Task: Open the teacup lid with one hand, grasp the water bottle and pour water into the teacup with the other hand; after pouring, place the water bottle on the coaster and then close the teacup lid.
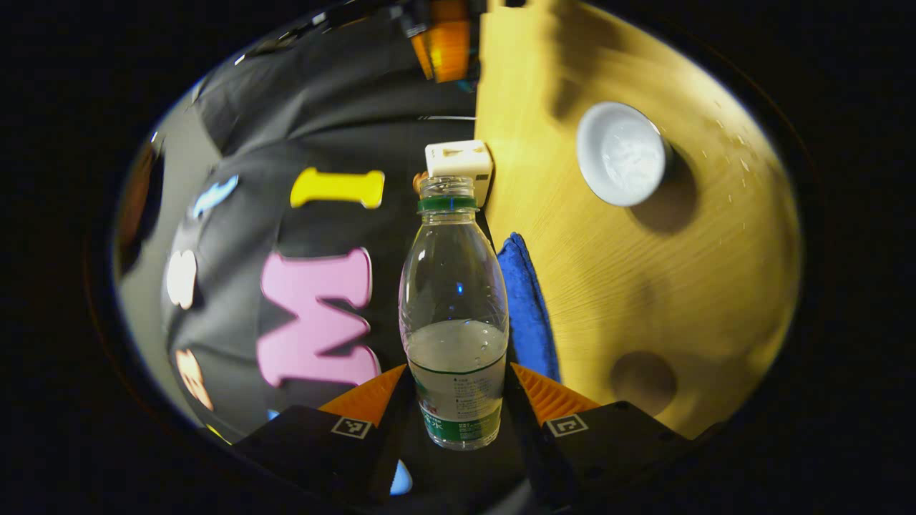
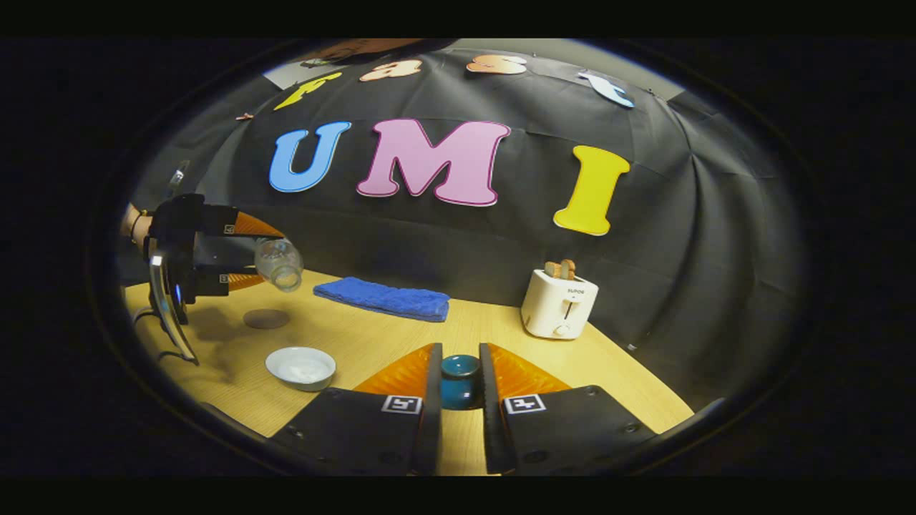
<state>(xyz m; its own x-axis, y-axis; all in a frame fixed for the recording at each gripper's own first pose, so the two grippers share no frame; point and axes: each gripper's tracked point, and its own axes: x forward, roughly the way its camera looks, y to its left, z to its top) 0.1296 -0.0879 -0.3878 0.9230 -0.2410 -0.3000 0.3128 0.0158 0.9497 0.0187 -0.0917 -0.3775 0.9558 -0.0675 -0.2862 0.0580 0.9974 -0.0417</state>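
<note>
My left gripper [image 1: 454,379] was clamped on the uncapped bottle [image 1: 454,315], tipped sideways beside the cup [image 1: 621,153], not over it. My right gripper [image 2: 459,372] pinched the teal lid [image 2: 459,380]. I judged water could miss and wet the table [image 1: 644,286].

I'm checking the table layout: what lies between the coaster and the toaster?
In the right gripper view, the blue cloth lies between the coaster and the toaster.

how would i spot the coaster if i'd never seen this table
Start at the wooden table and find the folded blue towel along the back wall. The coaster lies towards the left gripper from it: a flat, dark brown disc, unlike the raised white teacup nearer the front.
</note>
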